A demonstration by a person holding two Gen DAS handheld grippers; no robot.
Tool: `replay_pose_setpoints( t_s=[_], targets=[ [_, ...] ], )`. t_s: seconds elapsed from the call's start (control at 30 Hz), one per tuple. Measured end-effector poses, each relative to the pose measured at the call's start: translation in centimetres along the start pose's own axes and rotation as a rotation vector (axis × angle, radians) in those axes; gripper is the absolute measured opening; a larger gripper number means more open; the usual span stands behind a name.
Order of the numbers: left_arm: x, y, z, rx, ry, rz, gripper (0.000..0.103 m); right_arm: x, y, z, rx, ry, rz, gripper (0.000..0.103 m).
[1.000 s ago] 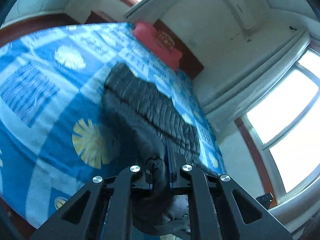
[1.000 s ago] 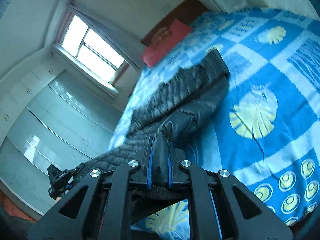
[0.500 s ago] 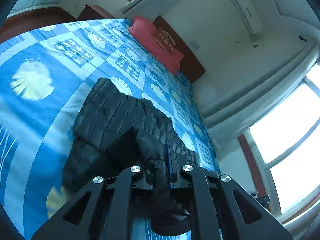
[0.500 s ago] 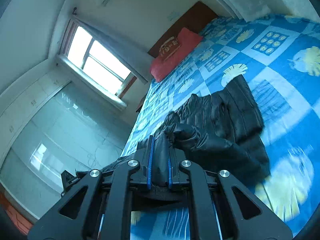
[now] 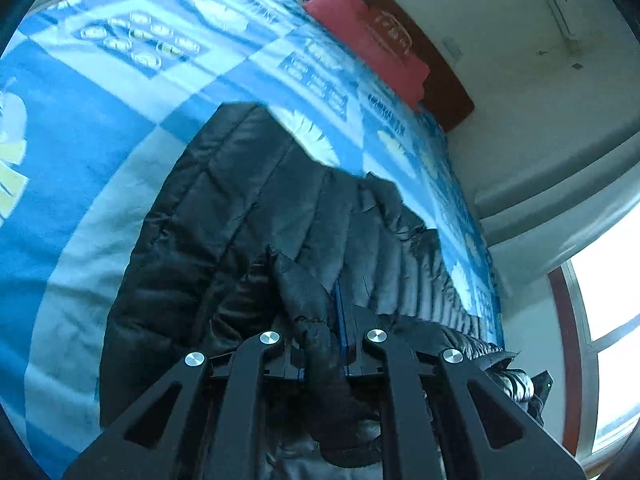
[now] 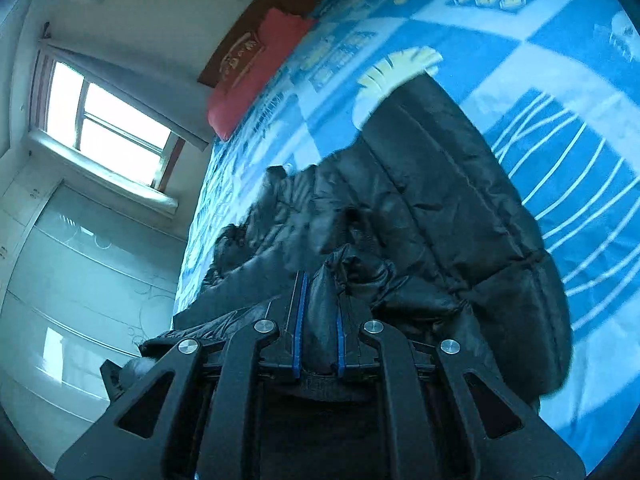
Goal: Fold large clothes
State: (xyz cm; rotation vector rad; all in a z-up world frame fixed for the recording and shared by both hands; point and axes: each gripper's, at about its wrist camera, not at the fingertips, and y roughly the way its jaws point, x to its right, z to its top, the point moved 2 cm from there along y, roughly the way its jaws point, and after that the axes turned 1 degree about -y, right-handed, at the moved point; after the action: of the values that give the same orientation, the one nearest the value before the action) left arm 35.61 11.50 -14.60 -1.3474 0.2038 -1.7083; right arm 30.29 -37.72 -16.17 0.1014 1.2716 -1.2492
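A black quilted puffer jacket (image 5: 248, 216) lies on a bed with a blue and white patterned sheet (image 5: 80, 128). My left gripper (image 5: 320, 320) is shut on a bunched fold of the jacket, low over the garment. In the right wrist view the same jacket (image 6: 440, 216) spreads ahead across the sheet (image 6: 580, 128). My right gripper (image 6: 319, 312) is shut on another fold of the jacket, its blue pads (image 6: 298, 320) pressed against the fabric. Part of the jacket hangs below both grippers, out of sight.
A red pillow (image 5: 360, 48) lies at the head of the bed against a dark wooden headboard (image 5: 440, 80). The pillow (image 6: 256, 68) also shows in the right wrist view, with a bright window (image 6: 104, 120) and glass wardrobe doors (image 6: 80, 280) at the left.
Both grippers have carried their folds of the jacket forward over the rest of the garment and lowered toward the bed. The jacket now fills more of both views.
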Motion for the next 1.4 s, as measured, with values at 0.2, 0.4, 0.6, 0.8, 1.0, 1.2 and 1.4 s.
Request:
replay_pose_setpoints(
  t_s=[0.2, 0.4, 0.6, 0.8, 1.0, 1.2, 1.4],
  targets=[
    [0.1, -2.2, -0.1, 0.014, -0.041, -0.087, 0.033, -0.9, -2.0, -0.1, 0.016, -0.027, 0.043, 0.03],
    [0.8, -7.2, 0.3, 0.092, -0.064, -0.144, 0.069, -1.7, -5.7, -0.2, 0.066, -0.056, 0.08, 0.062],
    [0.0, -7.7, 0.9, 0.105, -0.002, -0.055, 0.071, -2.2, -6.4, 0.1, 0.05, -0.171, 0.0, 0.066],
    [0.9, -3.6, 2.2, 0.027, 0.147, 0.046, 0.071, -2.9, -2.3, 2.9, 0.01, -0.295, -0.12, 0.066],
    [1.6, 1.2, 3.4, -0.07, 0.19, 0.063, 0.071, -2.6, 2.3, 4.7, -0.058, -0.328, -0.165, 0.066],
    [3.4, 2.8, 3.2, -0.097, 0.329, 0.16, 0.026, -3.3, 2.2, 4.3, -0.038, -0.378, -0.176, 0.01],
    [6.1, 0.4, 5.6, 0.014, 0.343, 0.163, 0.013, -7.0, 0.1, 6.5, 0.089, -0.431, -0.134, 0.007]
  ],
)
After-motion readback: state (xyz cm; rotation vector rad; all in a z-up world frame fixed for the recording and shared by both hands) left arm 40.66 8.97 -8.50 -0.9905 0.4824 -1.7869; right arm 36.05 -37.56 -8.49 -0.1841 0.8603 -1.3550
